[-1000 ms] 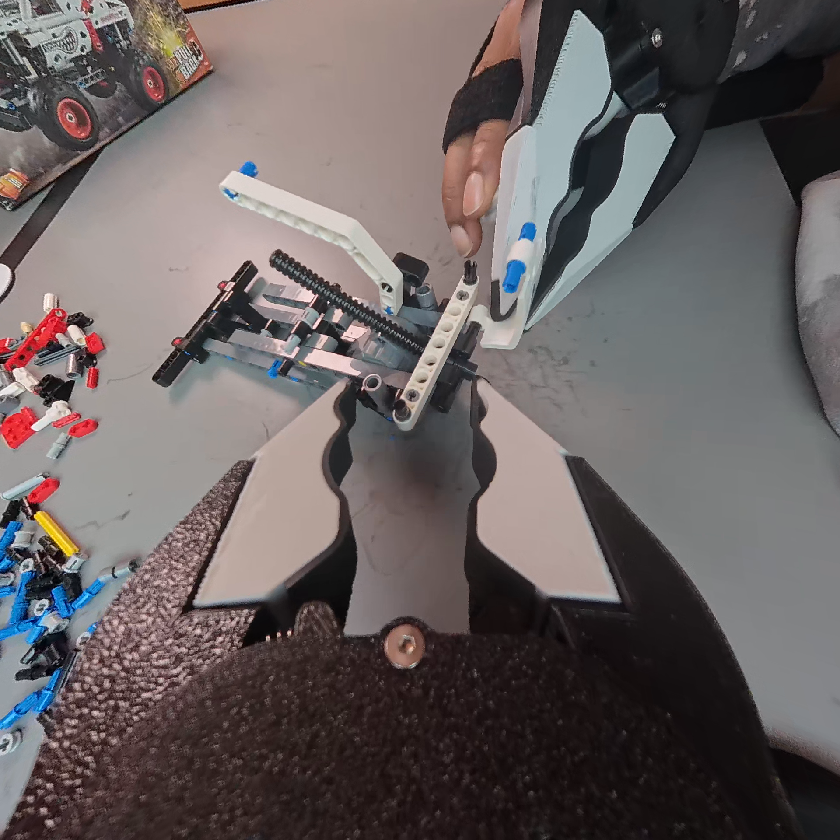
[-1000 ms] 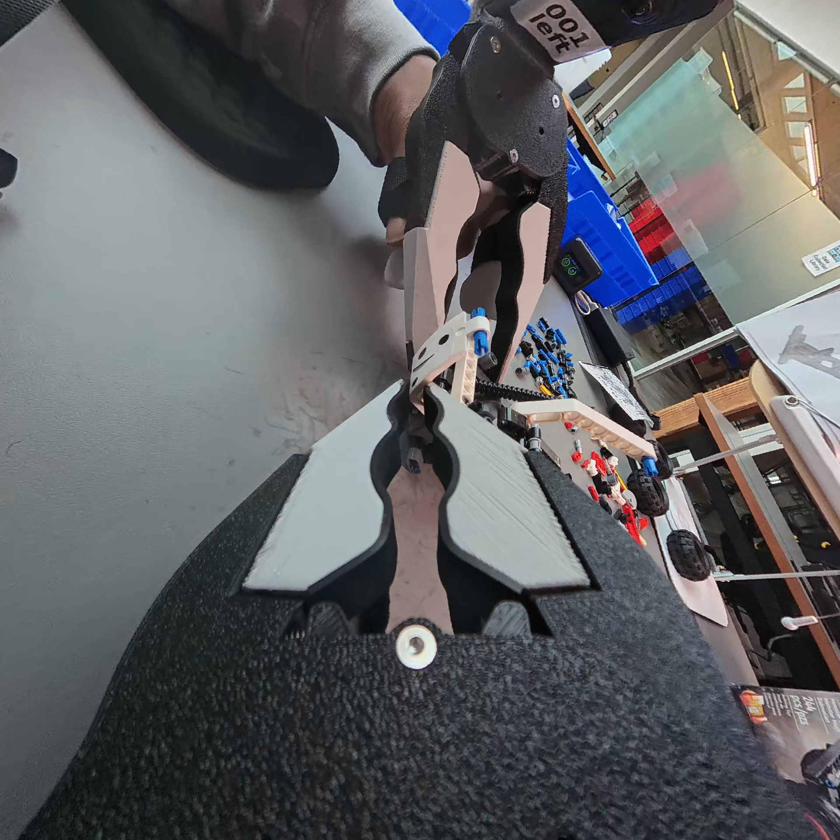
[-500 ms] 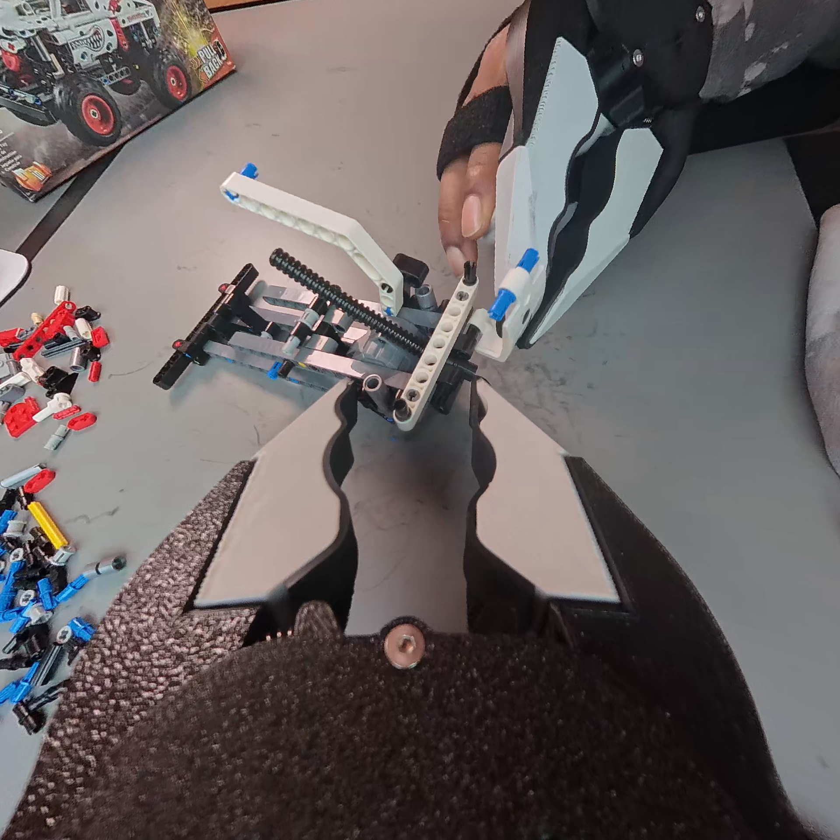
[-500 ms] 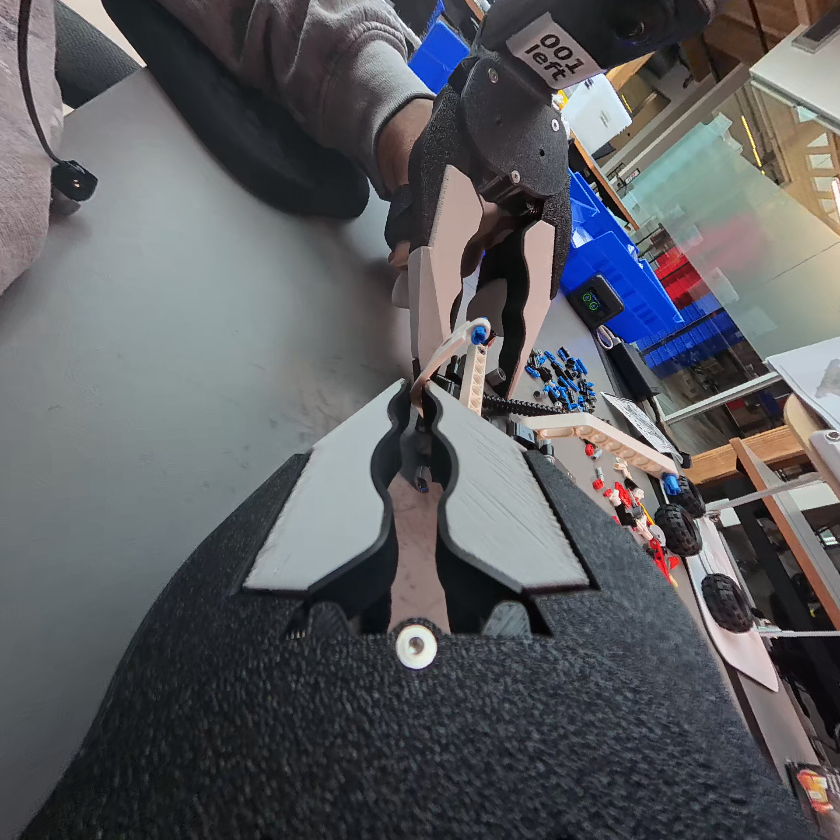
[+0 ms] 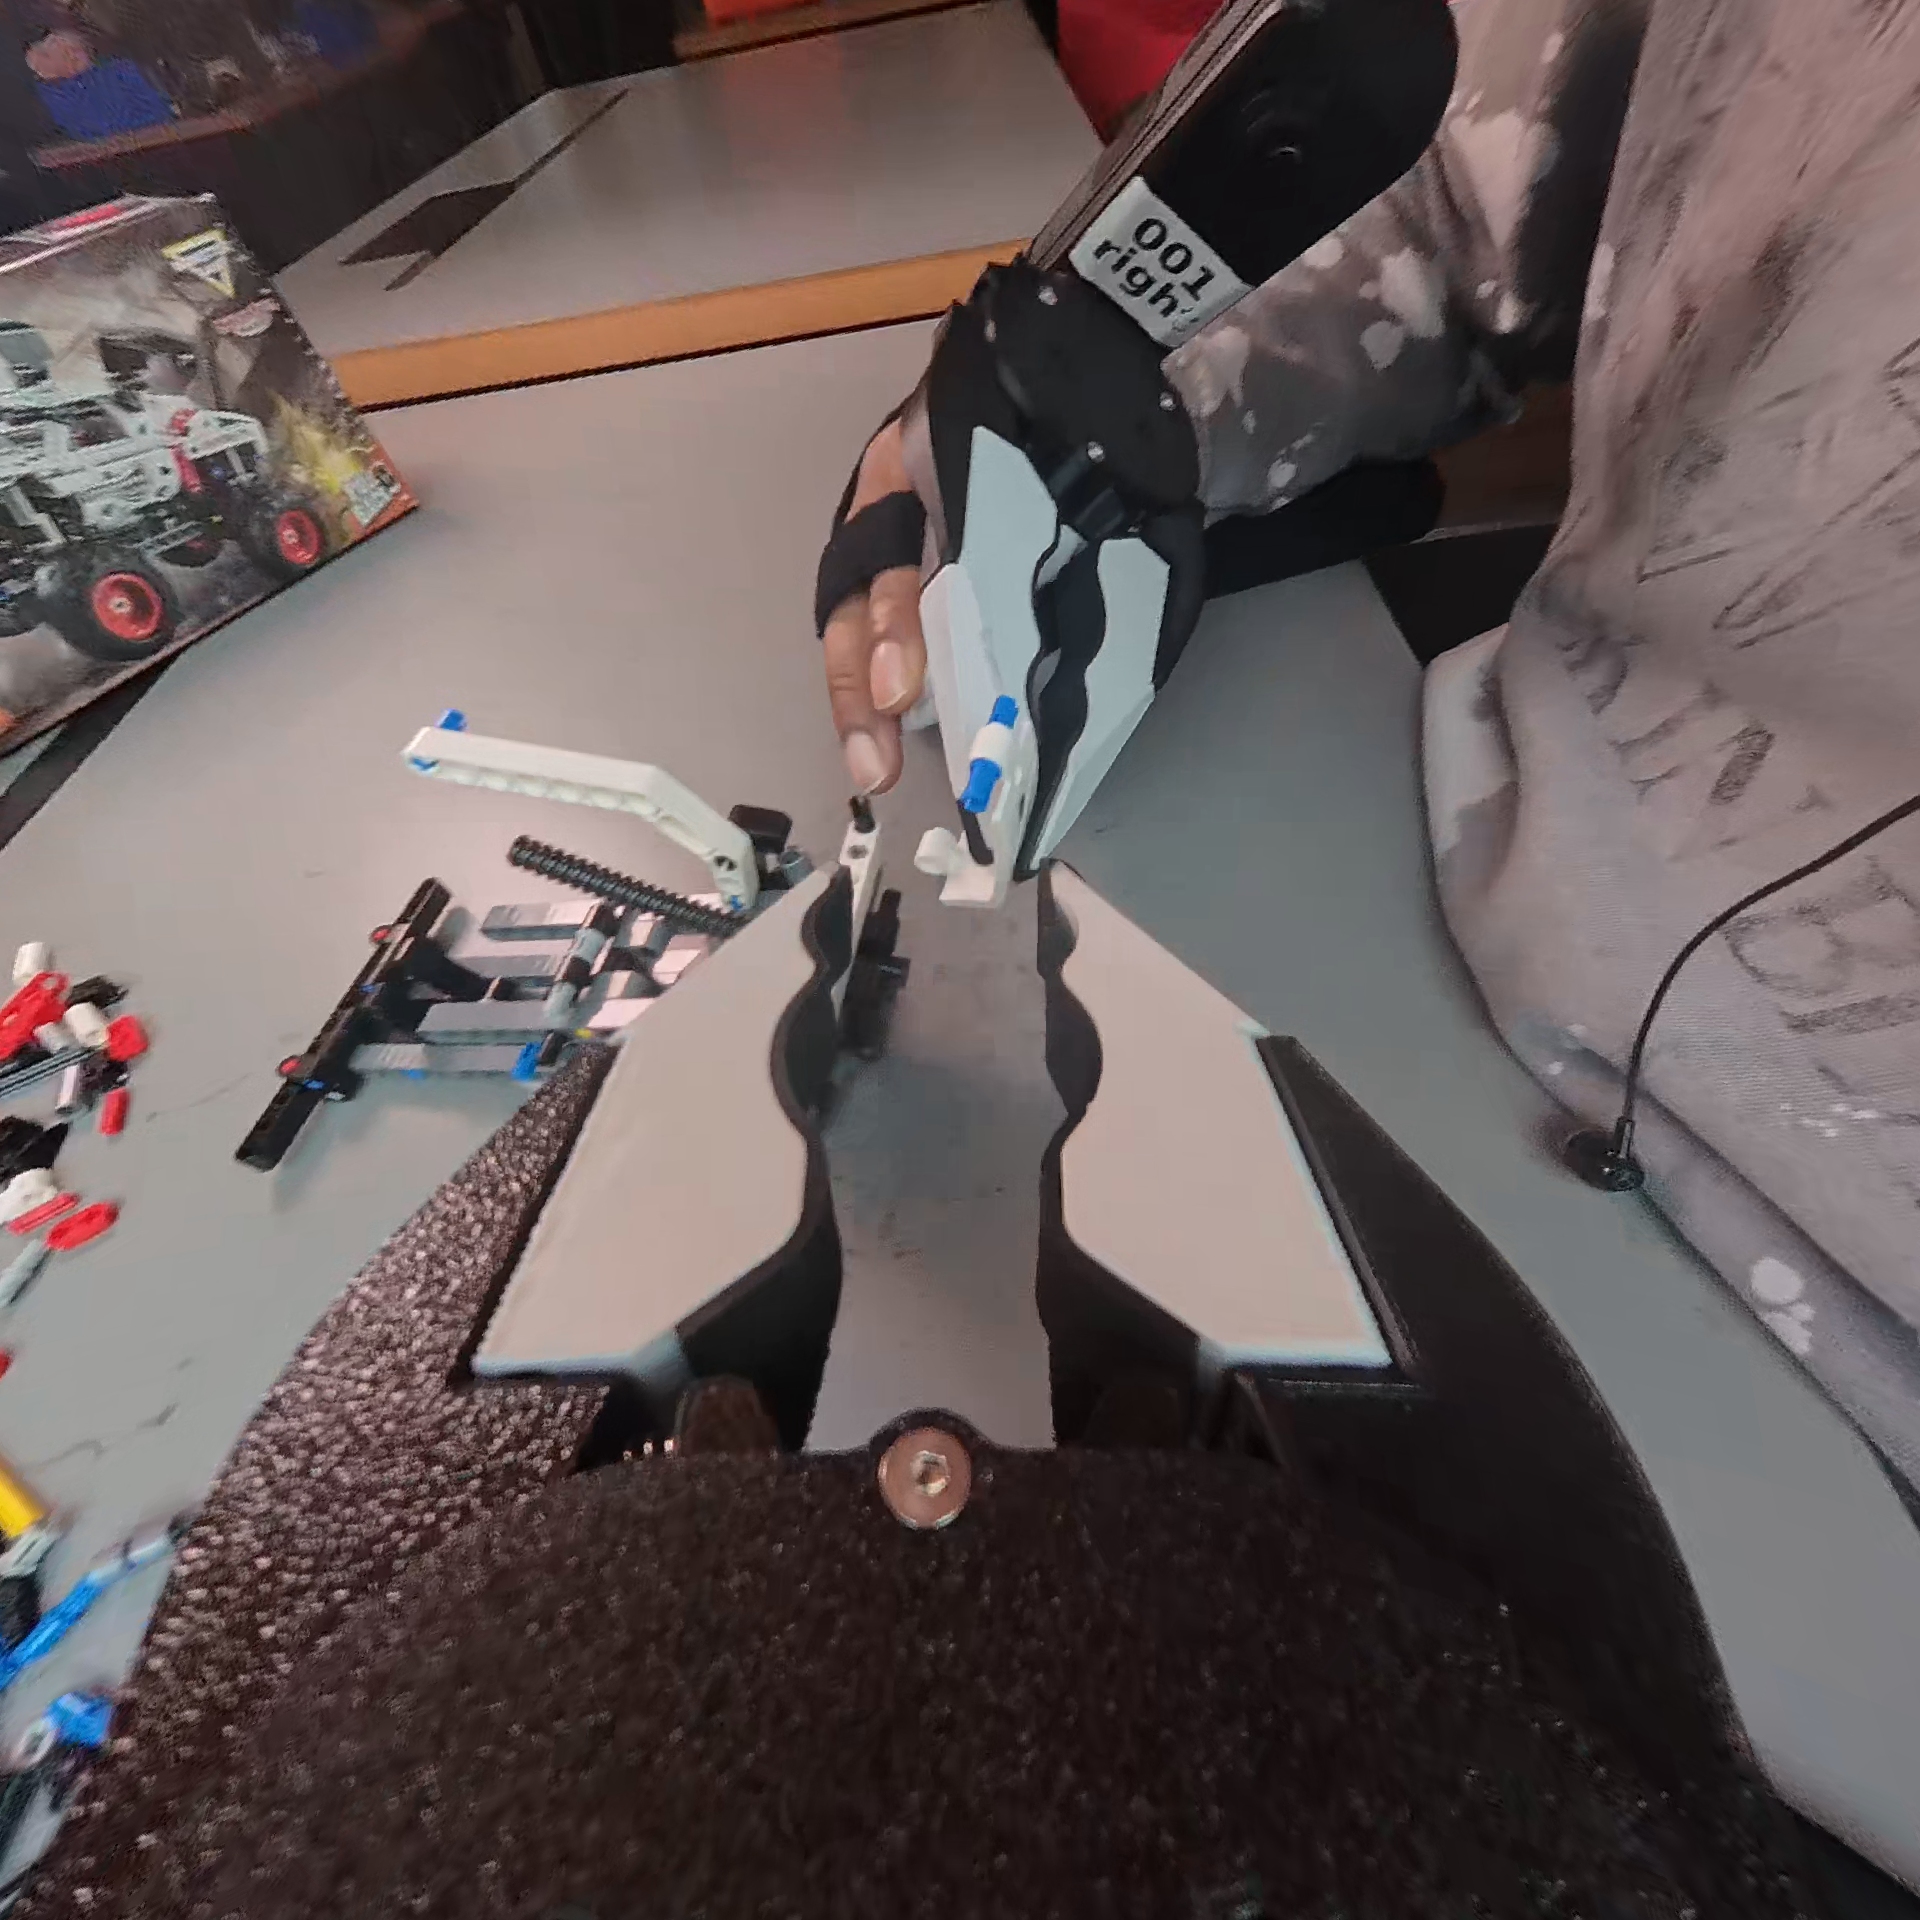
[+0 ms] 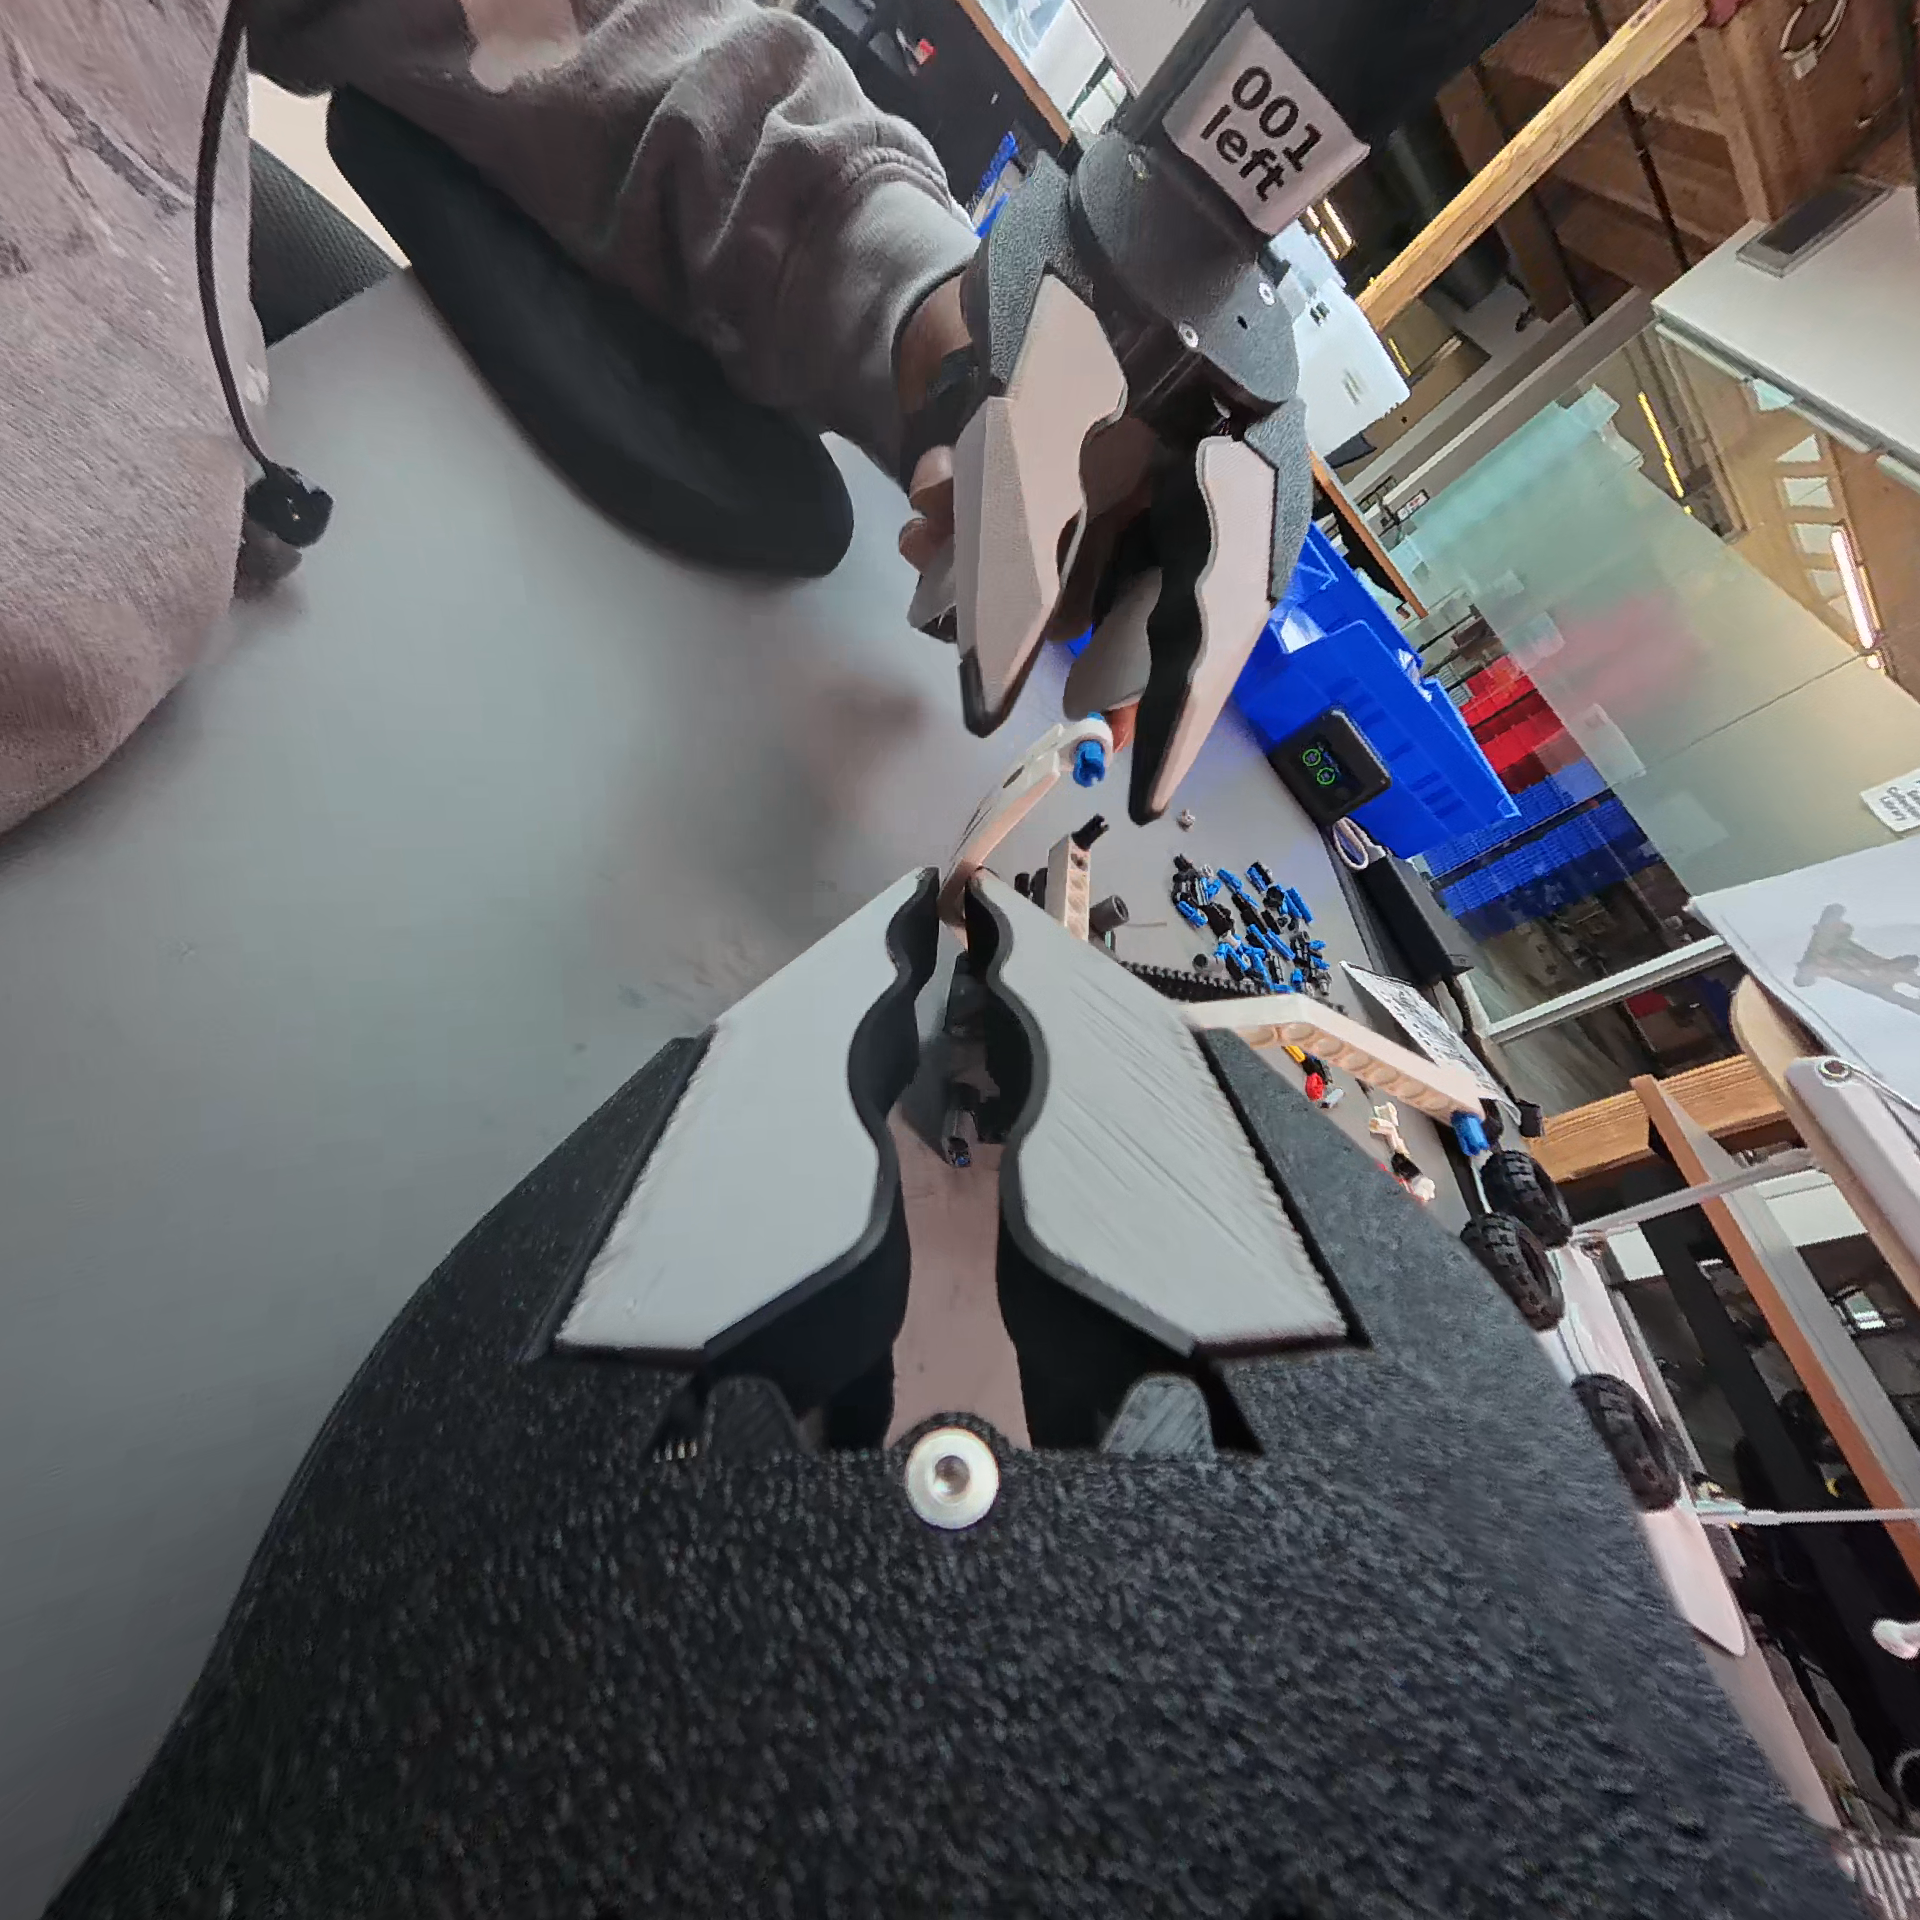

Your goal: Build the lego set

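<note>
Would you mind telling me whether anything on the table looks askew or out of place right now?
One thing: the white beam on the chassis sticks up at a slant, fixed at one end only. The small white piece in the right gripper hangs apart from the chassis.

Two tongs (image 5: 935,894), one chassis (image 5: 499,987), one box (image 5: 156,457)

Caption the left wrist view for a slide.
Right gripper holds a white piece with blue pins above the lego chassis, left gripper open beside it.
</note>
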{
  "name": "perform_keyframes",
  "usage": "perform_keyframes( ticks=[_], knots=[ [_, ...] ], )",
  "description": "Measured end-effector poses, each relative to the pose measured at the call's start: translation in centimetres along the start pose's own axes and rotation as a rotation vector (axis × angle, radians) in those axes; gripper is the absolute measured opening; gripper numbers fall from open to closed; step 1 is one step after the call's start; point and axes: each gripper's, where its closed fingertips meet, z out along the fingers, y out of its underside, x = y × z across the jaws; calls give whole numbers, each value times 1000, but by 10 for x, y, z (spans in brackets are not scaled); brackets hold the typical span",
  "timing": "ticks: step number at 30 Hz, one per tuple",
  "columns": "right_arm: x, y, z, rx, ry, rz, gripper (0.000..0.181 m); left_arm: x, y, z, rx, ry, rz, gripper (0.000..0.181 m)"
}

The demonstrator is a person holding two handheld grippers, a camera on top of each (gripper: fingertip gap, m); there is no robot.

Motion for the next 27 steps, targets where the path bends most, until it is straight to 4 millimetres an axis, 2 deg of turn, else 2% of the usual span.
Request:
perform_keyframes(
  ticks=[2, 4, 5, 7, 12, 15, 18, 27],
  knots=[
    [-1, -6, 2, 10, 6, -20, 4, 12, -2, 9, -9, 43, 5, 33],
    [-1, -7, 4, -5, 19, -36, 4, 20, -3, 14, -17, 69, 25, 16],
    [-1, -6, 4, -11, 24, -34, 5, 18, -1, 16, -34, 47, 41, 6],
    [4, -3, 3, -45, 52, -7, 5, 16, 0, 17, -48, 27, 57, 3],
    [16, -7, -7, -67, 73, 184, 18, 13, -6, 15, -50, -29, 124, 3],
    [13, -10, -9, -90, 45, 312, 25, 17, -6, 18, -69, -45, 209, 3],
    [6, -12, -10, -101, 9, 425, 24, 23, -6, 22, -80, -50, 285, 3],
    [-3, -5, -12, -136, -58, 534, 19, 30, -6, 26, -112, -84, 461, 3]
  ],
)
